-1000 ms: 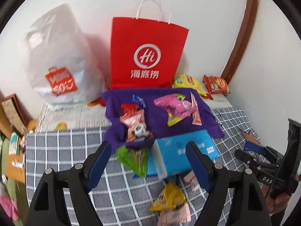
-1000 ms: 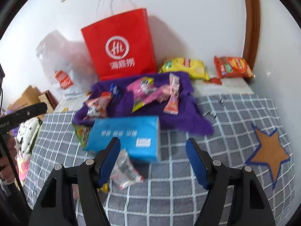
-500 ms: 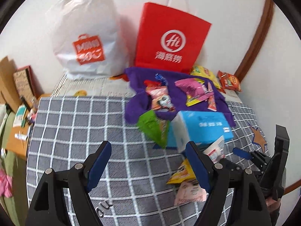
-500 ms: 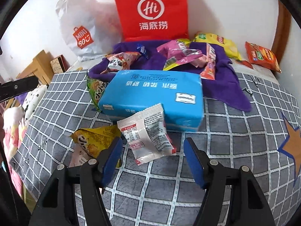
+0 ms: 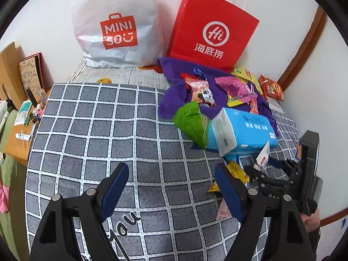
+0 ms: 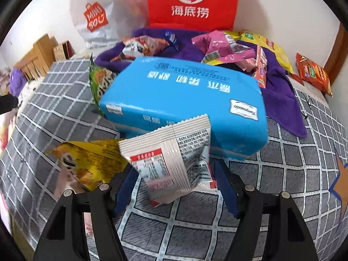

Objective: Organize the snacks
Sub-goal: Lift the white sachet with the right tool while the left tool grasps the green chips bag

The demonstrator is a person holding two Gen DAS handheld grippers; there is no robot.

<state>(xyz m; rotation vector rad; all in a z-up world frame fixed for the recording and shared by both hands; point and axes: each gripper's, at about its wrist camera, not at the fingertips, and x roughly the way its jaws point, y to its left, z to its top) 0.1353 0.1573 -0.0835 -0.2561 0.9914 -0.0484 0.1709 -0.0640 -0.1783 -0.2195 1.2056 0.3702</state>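
Note:
A white snack packet [image 6: 174, 161] with red and black print stands on the grey checked blanket [image 6: 293, 163], just in front of a blue tissue pack [image 6: 184, 100]. My right gripper [image 6: 174, 169] is open and points steeply down, with the packet between its blue fingers; I see no pad pressing on it. A yellow snack packet [image 6: 87, 163] lies by its left finger. In the left wrist view the same right gripper [image 5: 264, 166] straddles the white packet [image 5: 263, 155]. My left gripper [image 5: 170, 169] hangs open over bare blanket [image 5: 108, 141], holding nothing.
A purple cloth [image 5: 174, 100] carries several snack packets, with a green packet [image 5: 193, 121] at its edge. A red paper bag [image 5: 213, 32] and a white plastic bag [image 5: 117, 28] stand against the wall. Yellow chips [image 6: 271, 47] and an orange packet [image 6: 313, 74] lie far right.
Both grippers came down toward the blanket. The right one sank over the white packet, which now stands between its fingers. The left view swung left over open blanket.

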